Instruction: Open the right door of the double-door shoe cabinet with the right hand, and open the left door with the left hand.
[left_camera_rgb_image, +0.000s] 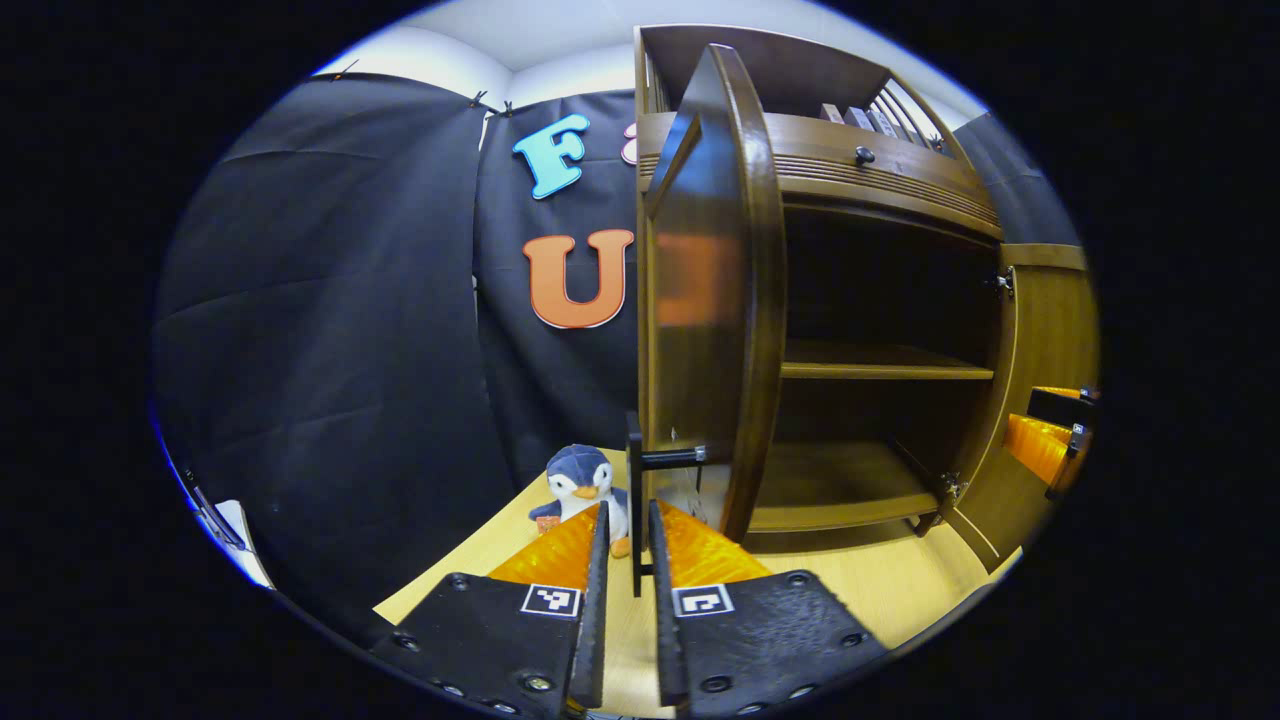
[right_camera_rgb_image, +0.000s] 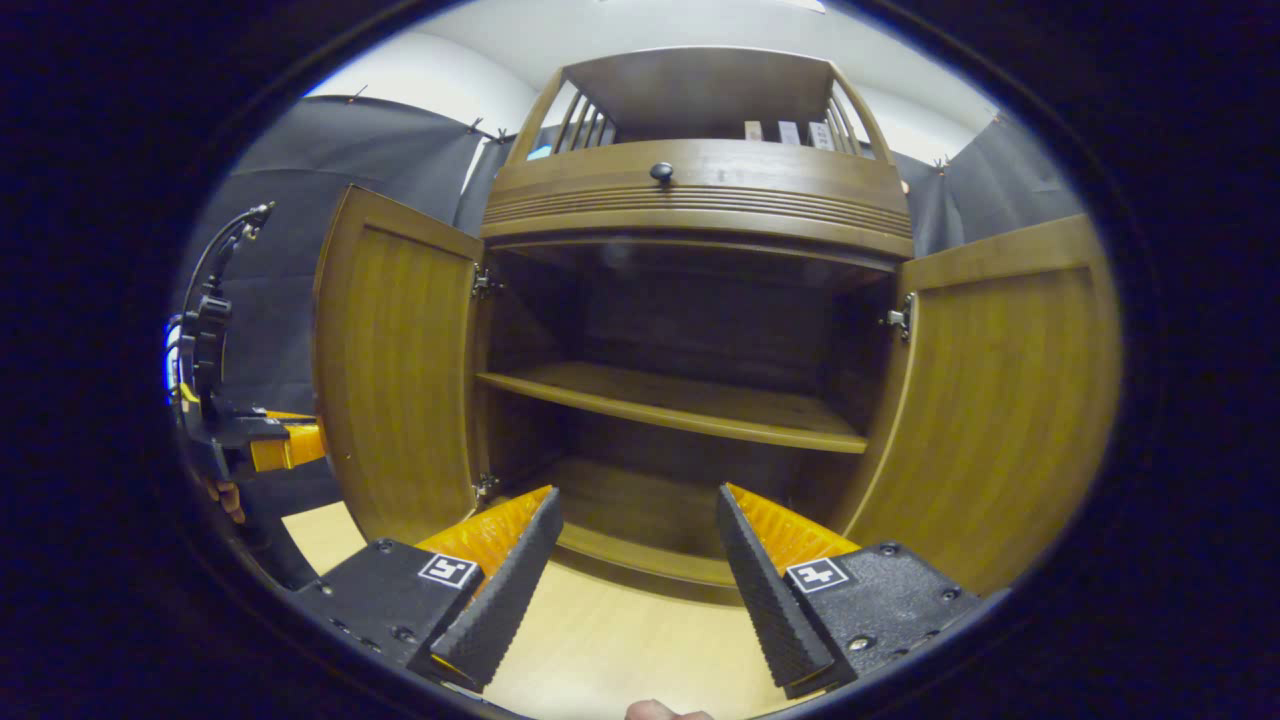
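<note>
Brown wood surrounds you: the shoe cabinet (right_camera_rgb_image: 700, 210) stands on the pale wooden table (right_camera_rgb_image: 620, 650) with both doors swung wide, its dark inside and middle shelf (right_camera_rgb_image: 680, 405) plain in the right gripper view. Your left gripper (left_camera_rgb_image: 628, 530) has its fingers nearly together on either side of the slim black bar handle (left_camera_rgb_image: 634, 500) of the left door (left_camera_rgb_image: 710, 300); whether both actually press on it you cannot tell from the left gripper view. That door stands edge-on, just ahead of your fingers. Your right gripper (right_camera_rgb_image: 640, 530) is wide apart and holds nothing, facing the cabinet's lower compartment, with the right door (right_camera_rgb_image: 1000, 400) open at its right. A plush penguin (left_camera_rgb_image: 583, 485) sits on the table beside the left door, against the black cloth.
</note>
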